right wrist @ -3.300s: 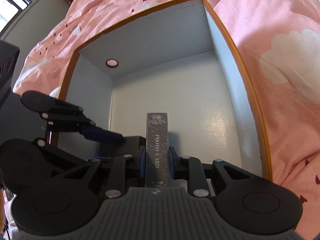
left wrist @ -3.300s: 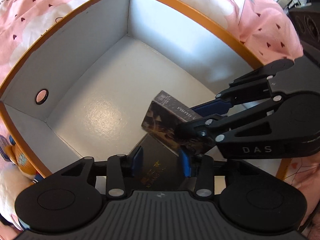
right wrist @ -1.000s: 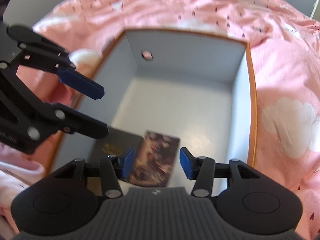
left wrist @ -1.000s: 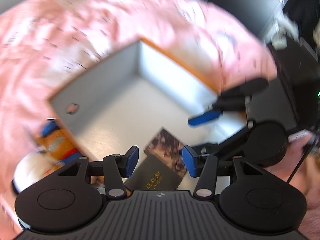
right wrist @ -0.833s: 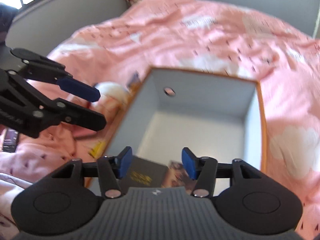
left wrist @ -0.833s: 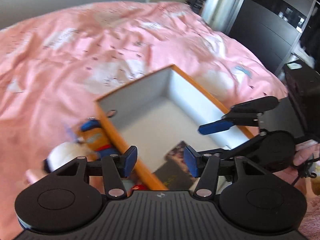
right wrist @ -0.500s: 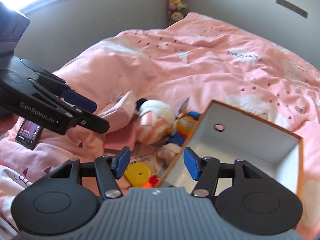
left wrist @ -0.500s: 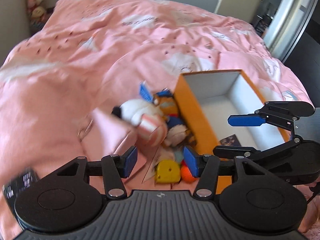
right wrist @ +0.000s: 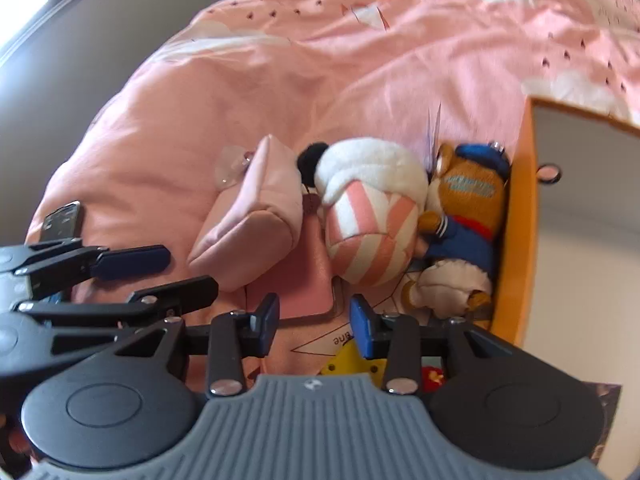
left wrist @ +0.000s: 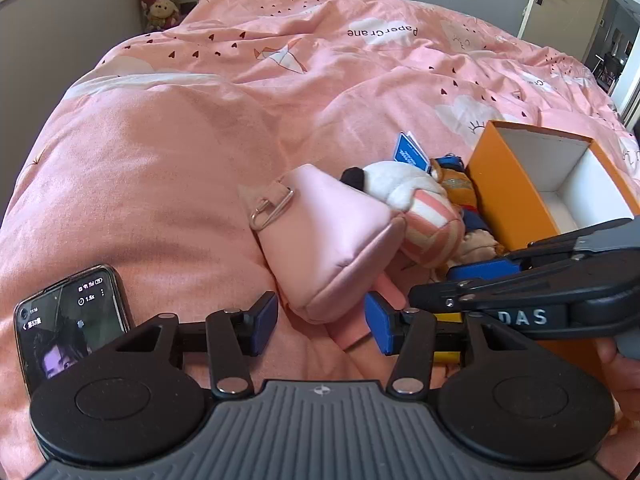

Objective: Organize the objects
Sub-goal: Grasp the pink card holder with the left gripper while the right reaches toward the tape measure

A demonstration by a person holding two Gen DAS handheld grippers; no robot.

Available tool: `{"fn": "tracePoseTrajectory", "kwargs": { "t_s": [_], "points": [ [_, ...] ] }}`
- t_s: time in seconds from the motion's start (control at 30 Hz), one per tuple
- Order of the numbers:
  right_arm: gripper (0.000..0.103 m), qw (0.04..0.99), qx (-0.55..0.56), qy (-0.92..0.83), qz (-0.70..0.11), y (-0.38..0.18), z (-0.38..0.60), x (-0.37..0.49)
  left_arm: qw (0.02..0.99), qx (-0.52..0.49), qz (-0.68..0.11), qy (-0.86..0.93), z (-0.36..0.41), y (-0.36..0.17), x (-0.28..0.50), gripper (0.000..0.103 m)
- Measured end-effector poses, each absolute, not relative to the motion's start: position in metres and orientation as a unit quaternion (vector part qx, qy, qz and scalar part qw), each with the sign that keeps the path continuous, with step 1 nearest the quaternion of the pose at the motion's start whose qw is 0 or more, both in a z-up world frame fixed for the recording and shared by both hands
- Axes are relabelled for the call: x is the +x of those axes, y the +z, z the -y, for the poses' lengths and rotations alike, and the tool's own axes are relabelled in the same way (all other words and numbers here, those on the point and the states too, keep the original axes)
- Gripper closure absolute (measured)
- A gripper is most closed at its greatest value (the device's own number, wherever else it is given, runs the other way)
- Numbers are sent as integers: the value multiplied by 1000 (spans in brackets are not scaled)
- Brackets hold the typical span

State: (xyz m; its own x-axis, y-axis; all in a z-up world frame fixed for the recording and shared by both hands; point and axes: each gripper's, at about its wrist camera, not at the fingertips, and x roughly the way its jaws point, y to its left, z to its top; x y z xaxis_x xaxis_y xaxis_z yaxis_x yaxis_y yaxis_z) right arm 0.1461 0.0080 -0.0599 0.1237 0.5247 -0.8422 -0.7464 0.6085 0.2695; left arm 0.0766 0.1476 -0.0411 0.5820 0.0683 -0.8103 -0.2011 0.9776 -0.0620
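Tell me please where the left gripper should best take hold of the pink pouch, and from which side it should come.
Probably at the pink pouch's padded near end, which already points between the open left gripper's fingers. Come straight forward, low over the bed: that end is narrow enough to straddle, and the striped plush leans on the far side.

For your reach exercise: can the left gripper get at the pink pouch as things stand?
Probably yes. The left gripper is open and empty, and the pink pouch lies on the quilt just ahead of its fingertips, near end facing them. The right gripper sits off to one side.
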Motion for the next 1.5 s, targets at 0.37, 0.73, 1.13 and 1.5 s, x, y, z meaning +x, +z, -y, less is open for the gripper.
{"fn": "tracePoseTrajectory", "kwargs": {
  "t_s": [0.37, 0.73, 1.13, 1.5],
  "points": [
    [49, 718, -56, 385, -577, -107, -39, 169, 886, -18, -458, 76, -140, -59, 72, 43],
    [46, 704, -46, 402, -584, -122, -50, 166, 882, -7, -464, 82, -134, -68, 76, 41],
    [86, 740, -65, 432, -511, -65, -18, 131, 882, -61, -462, 74, -127, -48, 63, 40],
    [86, 743, -172, 442, -473, -56, 28, 85, 849, -241, -470, 21, -144, -35, 46, 50]
  ]
}}
